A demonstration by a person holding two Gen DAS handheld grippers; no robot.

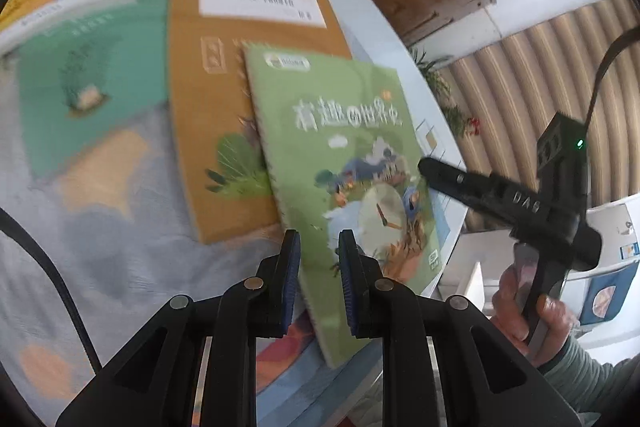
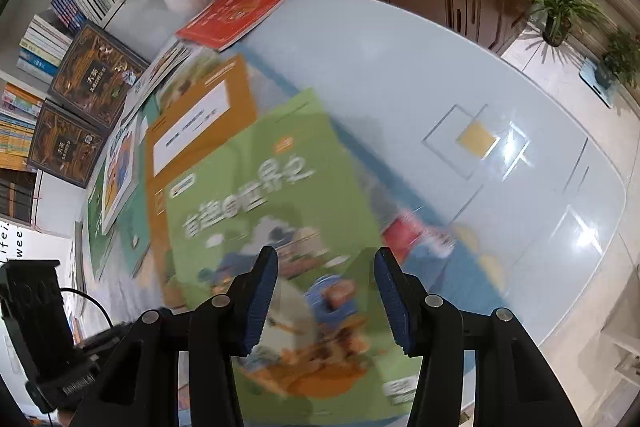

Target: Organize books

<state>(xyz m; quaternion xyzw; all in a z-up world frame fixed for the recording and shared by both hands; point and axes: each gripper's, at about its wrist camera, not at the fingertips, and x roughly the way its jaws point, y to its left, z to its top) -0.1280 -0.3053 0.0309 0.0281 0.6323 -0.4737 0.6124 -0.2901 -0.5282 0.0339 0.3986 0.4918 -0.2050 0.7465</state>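
lying near the tabletop's (image 2: 400,75) near edge, the thin green paperback book (image 1: 344,163) overlaps a flat orange book (image 1: 208,99). both the left gripper (image 1: 319,255) and right gripper (image 2: 326,291) hover open, holding nothing. it looks light, floppy and glossy-slick; pinching an overhanging edge seems best.

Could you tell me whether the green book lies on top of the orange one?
Yes, the green book overlaps the orange book, covering its right edge.
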